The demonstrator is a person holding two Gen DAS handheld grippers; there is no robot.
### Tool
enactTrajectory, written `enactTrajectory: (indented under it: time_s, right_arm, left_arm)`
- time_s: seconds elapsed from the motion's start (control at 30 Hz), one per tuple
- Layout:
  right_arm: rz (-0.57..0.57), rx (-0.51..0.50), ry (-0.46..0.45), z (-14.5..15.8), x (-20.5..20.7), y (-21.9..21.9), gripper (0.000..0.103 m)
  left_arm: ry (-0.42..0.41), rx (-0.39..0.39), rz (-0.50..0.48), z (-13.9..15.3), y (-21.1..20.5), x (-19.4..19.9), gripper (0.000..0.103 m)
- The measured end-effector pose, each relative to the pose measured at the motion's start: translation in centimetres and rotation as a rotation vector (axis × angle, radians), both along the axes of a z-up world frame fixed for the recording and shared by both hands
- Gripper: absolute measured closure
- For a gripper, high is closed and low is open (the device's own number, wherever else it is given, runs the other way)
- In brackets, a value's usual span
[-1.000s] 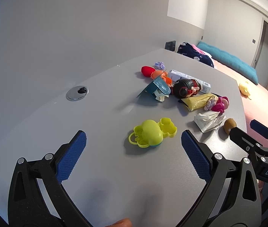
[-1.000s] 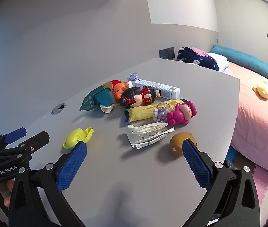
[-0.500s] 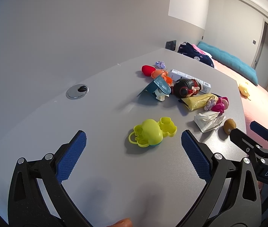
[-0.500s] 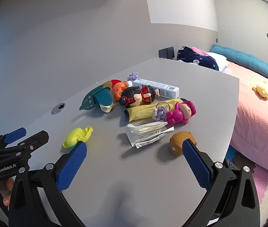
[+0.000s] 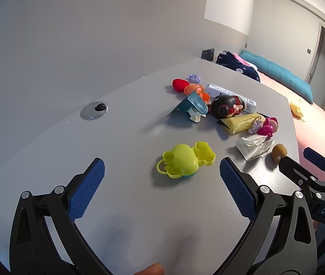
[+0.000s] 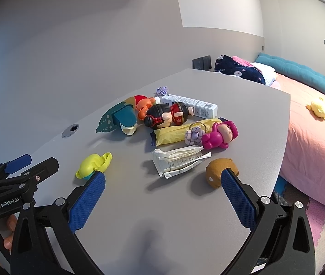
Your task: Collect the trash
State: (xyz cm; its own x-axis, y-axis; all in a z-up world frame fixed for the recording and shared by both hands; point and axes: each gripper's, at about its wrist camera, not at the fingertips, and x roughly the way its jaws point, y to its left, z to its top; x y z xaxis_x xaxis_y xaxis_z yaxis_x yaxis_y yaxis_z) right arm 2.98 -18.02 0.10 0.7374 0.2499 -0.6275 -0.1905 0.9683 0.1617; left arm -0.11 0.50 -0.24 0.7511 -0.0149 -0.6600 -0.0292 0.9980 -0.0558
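Note:
On the grey table (image 6: 139, 206) lie a crumpled white paper wrapper (image 6: 179, 161), a yellow snack packet (image 6: 176, 133) and a white carton box (image 6: 191, 103), mixed with toys. In the left wrist view the wrapper (image 5: 252, 147), the packet (image 5: 240, 122) and the box (image 5: 228, 94) show at the right. My right gripper (image 6: 162, 178) is open and empty, just short of the wrapper. My left gripper (image 5: 161, 171) is open and empty, with a yellow-green toy (image 5: 183, 160) between and beyond its fingertips.
Toys lie around the trash: a black-and-red doll (image 6: 167, 114), a pink doll (image 6: 219, 135), a brown bear head (image 6: 219, 171), a teal dinosaur piece (image 6: 118, 119), an orange toy (image 6: 144, 107). A cable grommet (image 5: 94, 110) sits at left. A pink bed (image 6: 318, 137) stands to the right of the table.
The right gripper has moved slightly forward toward the wrapper. The left gripper has barely moved.

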Motion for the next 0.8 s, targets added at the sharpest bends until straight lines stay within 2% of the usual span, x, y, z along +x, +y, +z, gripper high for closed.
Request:
enactTrajectory:
  time_s: [0.8]
  right_arm:
    - [-0.004, 0.004, 0.031, -0.56, 0.93, -0.13, 0.002]
  left_arm:
    - [0.022, 0.02, -0.002, -0.69, -0.18, 0.65, 0.006]
